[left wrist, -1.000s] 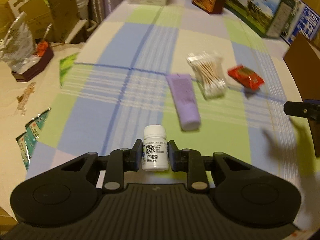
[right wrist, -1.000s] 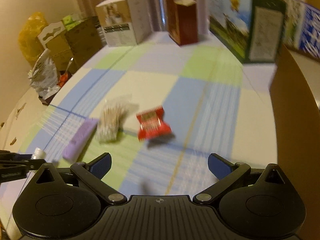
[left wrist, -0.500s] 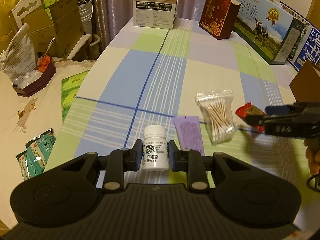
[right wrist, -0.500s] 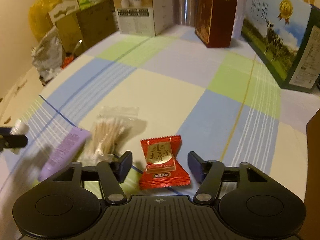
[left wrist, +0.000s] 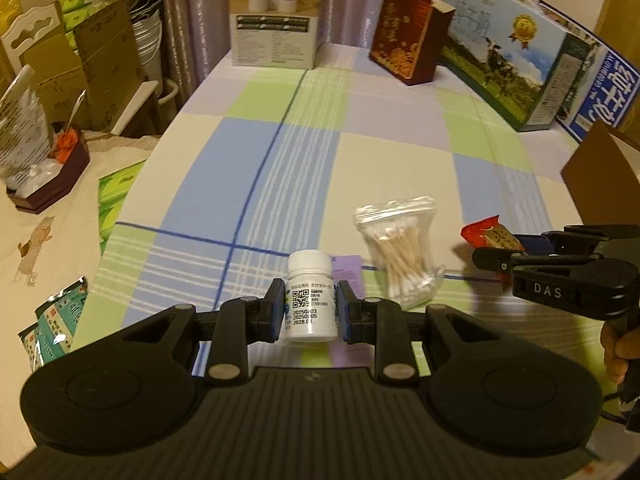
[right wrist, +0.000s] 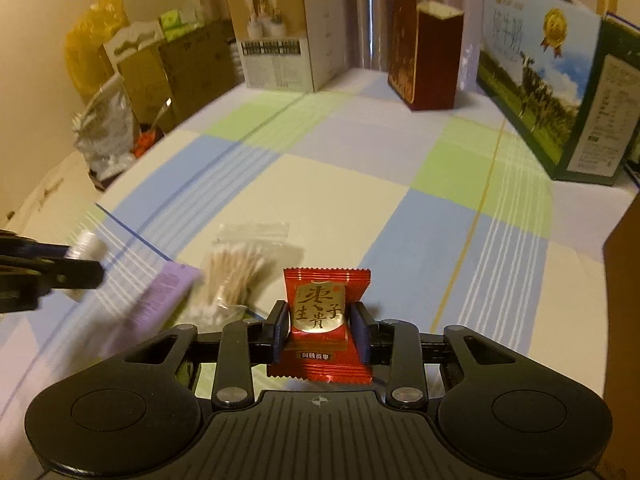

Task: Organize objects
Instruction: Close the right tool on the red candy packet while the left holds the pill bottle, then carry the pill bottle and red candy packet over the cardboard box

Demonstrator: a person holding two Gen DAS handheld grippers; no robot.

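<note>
1. The left tool (left wrist: 310,308) is closed on a small white pill bottle (left wrist: 309,294), its two pads pressed against the bottle's labelled sides; the bottle stands upright between them, cap up, over the near part of the counter (left wrist: 392,160), which is covered by a checked cloth of blue, green and cream squares.

2. The right tool (right wrist: 320,326) is clamped on a red candy packet (right wrist: 325,320), the fingers narrowed onto the packet's middle, its crimped ends sticking out above and below the grip. In the left wrist view the same tool comes in from the counter's right edge with the packet in its tips.

3. A clear bag of cotton swabs (left wrist: 402,254) lies flat on the cloth between the two tools, toward the near edge. Whether the packet clears the cloth cannot be told.

4. A purple tube (right wrist: 154,300) lies just beside the swab bag on its left, largely hidden behind the bottle in the left wrist view.

5. Along the far edge stand a beige carton (left wrist: 276,14), a dark red box (left wrist: 408,32) and, toward the far right corner, a blue milk carton box (left wrist: 516,64).

6. A brown box flap (left wrist: 604,176) rises at the right edge.
</note>
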